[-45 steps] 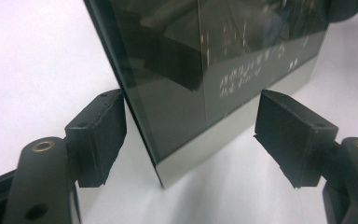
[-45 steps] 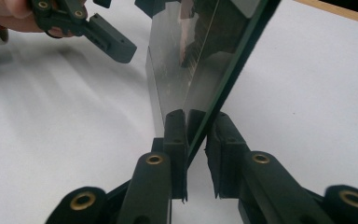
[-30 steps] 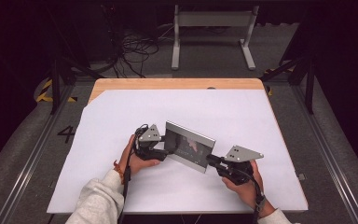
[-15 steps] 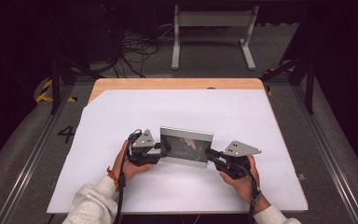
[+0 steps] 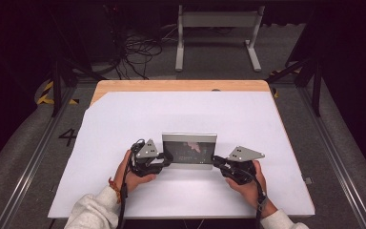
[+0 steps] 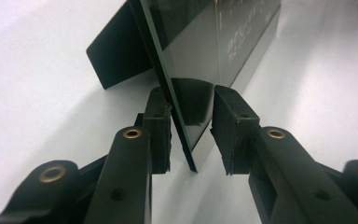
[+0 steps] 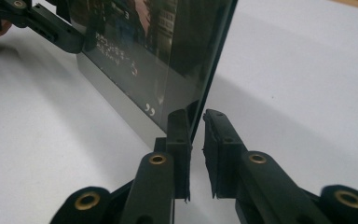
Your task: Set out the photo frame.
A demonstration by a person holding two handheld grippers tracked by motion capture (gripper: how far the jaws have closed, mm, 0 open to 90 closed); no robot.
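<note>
left tongs [image 6: 191, 135] straddle the glass photo frame's [image 5: 189, 150] left edge, jaws just been closing, a gap on one side. right tongs [image 7: 196, 154] pinch its right edge. frame stands mid-desk [image 5: 181, 114]; stiff, slick, fragile, so hold the edges. print on it unreadable.

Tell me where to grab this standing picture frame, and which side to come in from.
Grip the picture frame by its thin upright side edges, coming in level from its left and right ends. It stands upright on the table, so front and back give the pads flat, parallel faces. The black prop behind it sits away from the edge. Pinching low probably keeps it from tipping.
</note>
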